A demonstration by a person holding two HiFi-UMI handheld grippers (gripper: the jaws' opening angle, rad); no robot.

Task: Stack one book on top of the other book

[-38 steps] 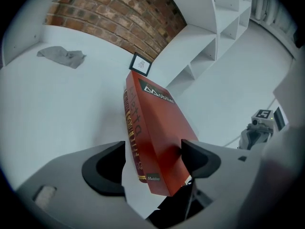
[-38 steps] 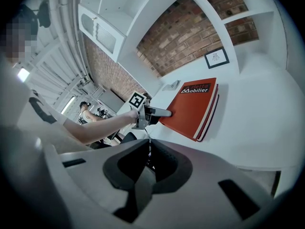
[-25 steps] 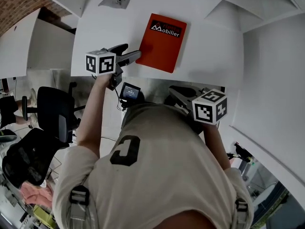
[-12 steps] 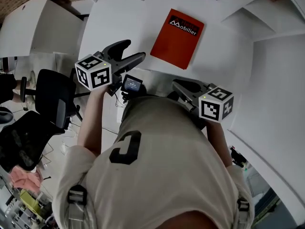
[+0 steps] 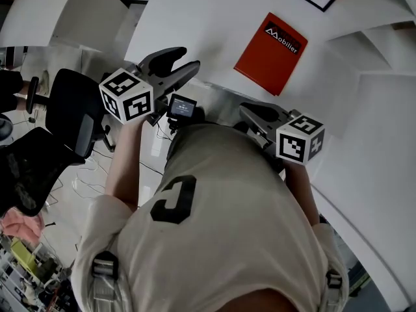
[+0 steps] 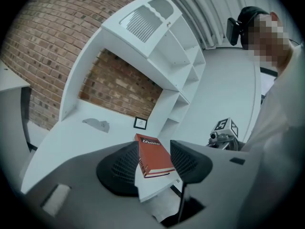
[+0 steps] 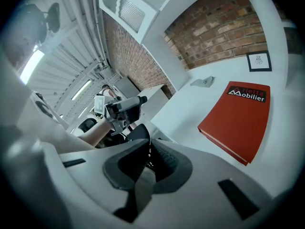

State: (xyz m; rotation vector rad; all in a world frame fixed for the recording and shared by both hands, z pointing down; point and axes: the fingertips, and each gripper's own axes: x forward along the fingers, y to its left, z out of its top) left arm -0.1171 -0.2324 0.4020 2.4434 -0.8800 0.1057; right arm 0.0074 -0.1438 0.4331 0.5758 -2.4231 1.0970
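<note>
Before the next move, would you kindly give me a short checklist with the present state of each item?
1. Red book lying flat on the white desk: ok.
2. Second book located: cannot tell; only the red cover shows.
3. Left gripper unloaded: ok; its jaws are closing with nothing between them.
4. Right gripper unloaded: ok; jaws together, nothing held.
5. Both grippers clear of the book: ok; neither touches it.
</note>
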